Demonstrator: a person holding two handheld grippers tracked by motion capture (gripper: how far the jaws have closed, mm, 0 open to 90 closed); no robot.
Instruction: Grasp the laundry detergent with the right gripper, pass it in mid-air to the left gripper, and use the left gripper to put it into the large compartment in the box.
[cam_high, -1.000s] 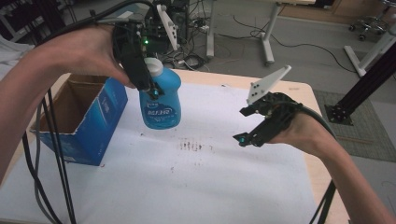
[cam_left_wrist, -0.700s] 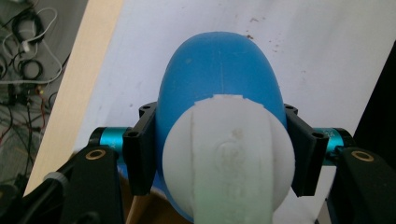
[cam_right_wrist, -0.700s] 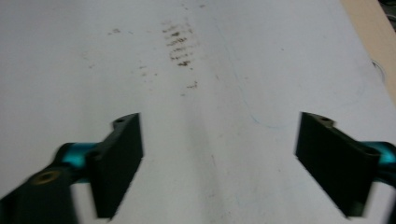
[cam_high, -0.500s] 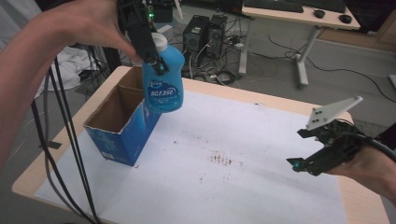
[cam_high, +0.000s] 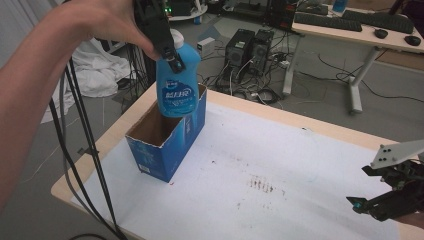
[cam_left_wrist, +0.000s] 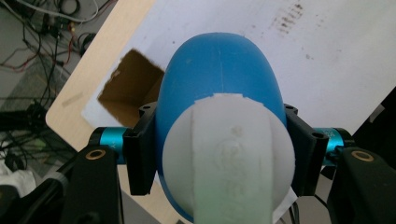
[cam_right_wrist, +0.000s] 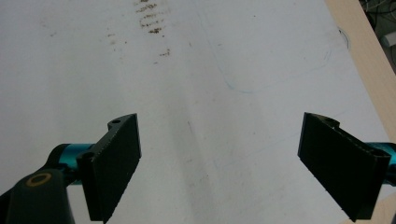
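A wooden table (cam_high: 280, 117) covered with a stained white sheet (cam_high: 280, 165) spreads across the scene. On its left part stands an open blue cardboard box (cam_high: 167, 145), its flaps up and its brown inside showing. Directly above the box's far end hangs a blue plastic bottle with a white cap (cam_high: 176, 85), upright, its base just over the opening. The left gripper (cam_high: 167, 47) comes down from above and pinches the bottle near its neck, one black jaw pressed against each side; in the left gripper view the bottle (cam_left_wrist: 219, 107) sits squarely between the jaws with the box opening (cam_left_wrist: 128, 88) beyond it. The right gripper (cam_high: 395, 197) hovers low at the near right, well apart from the bottle, its jaws having just been opening and now spread wide over bare sheet (cam_right_wrist: 196, 84) with nothing between them.
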